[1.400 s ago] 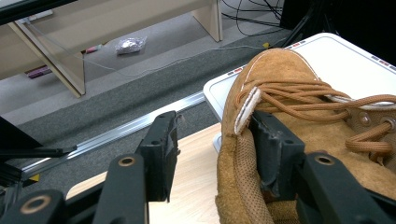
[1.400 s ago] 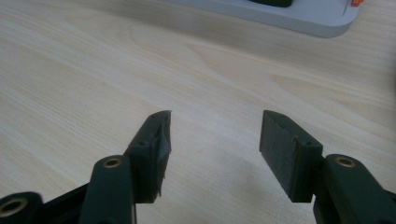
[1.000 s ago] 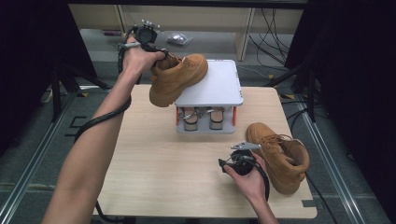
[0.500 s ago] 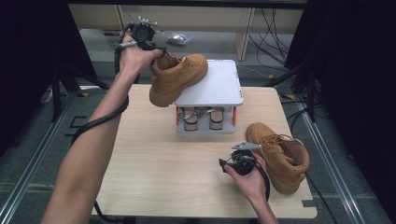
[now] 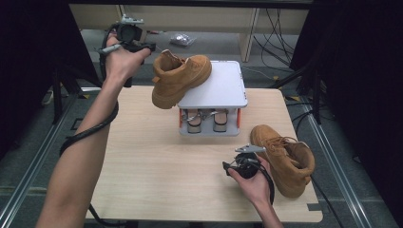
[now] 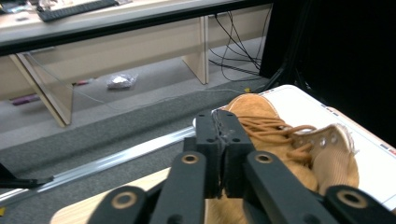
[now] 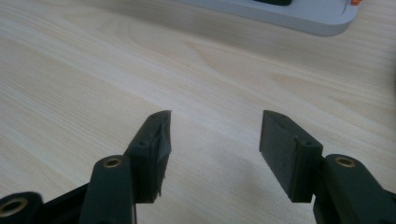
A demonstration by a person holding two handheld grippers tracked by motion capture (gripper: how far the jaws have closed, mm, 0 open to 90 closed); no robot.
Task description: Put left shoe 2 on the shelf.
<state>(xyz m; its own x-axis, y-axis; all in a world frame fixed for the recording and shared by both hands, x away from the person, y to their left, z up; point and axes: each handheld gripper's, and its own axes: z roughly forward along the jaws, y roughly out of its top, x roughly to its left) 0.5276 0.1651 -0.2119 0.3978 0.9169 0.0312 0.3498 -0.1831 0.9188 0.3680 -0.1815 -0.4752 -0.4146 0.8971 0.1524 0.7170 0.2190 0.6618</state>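
Note:
One tan suede boot (image 5: 183, 76) lies on the grey raised platform (image 5: 223, 88), its heel end hanging over the platform's left edge. My left gripper (image 5: 149, 46) is held up to the left of that boot, clear of it. Its jaws have just been closing and now stand shut with nothing between them. In the left gripper view the shut left gripper (image 6: 223, 135) is in front of the boot (image 6: 280, 135). A second tan boot (image 5: 285, 159) stands on the table at the front right. My right gripper (image 5: 230, 168) hovers open just left of it, and in its own view the right gripper (image 7: 215, 135) has only bare wood between the jaws.
The wooden table (image 5: 152, 156) has free room at the left and front. Under the platform, a stand (image 5: 204, 118) holds small items. Beyond the table are a floor rail (image 6: 116, 161), desk legs and cables (image 5: 280, 28). Dark curtains flank both sides.
My left hand has drawn away from the boot's heel, to the left and up, and its jaws have closed. The boot stays on the platform. The right hand has not moved.

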